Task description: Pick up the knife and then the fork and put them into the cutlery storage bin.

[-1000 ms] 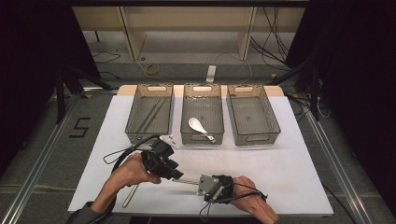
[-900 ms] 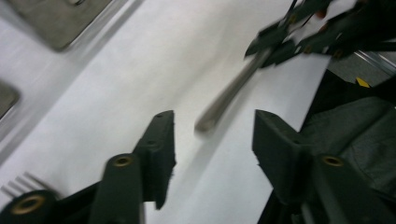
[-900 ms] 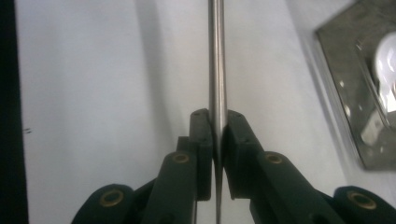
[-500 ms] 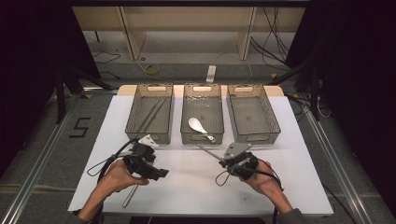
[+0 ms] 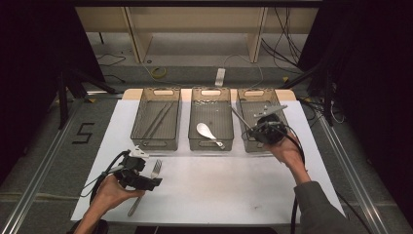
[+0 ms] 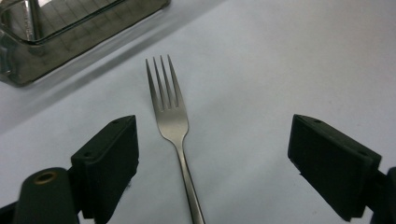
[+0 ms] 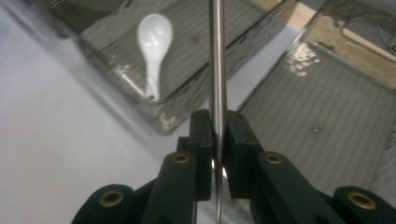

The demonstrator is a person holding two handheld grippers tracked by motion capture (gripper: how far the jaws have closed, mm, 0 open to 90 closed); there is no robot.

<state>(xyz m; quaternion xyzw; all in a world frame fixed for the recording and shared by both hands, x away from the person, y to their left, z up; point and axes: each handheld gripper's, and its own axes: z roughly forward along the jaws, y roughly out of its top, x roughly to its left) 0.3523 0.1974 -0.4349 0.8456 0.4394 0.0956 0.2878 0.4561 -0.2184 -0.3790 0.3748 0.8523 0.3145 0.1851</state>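
Sorting cutlery into three clear bins at the top of a white surface [image 5: 234, 190], a person works with a claw in each hand. At lower left of the high view, the left claw [image 5: 152, 183] hangs just above a steel fork [image 5: 146, 187] that lies flat on the surface, tines pointing up the frame toward the left bin [image 5: 157, 124]. The left gripper view looks straight down the fork [image 6: 173, 130]: its neck and handle run between the two black jaws, which have just been opening and now stand wide apart, touching nothing.

At upper right, the right claw [image 5: 251, 130] is clamped on a thin metal rod-like utensil [image 5: 240, 119], likely a chopstick or a slim handle; which it is cannot be told. The right gripper view shows that utensil [image 7: 217, 70] pinched between the closed jaws and rising up the frame, over the gap between the middle bin [image 7: 196, 95] and the right bin [image 7: 327, 135]. A white spoon [image 5: 208, 133] rests in the middle bin, and two long thin pieces [image 5: 157, 120] lie in the left bin.

The fork is probably light, rigid and smooth, so it may slide or pivot on the surface. A grip across the narrow handle just below the neck, jaws squeezing its side edges, looks the safest hold; the flat tines would give less purchase.
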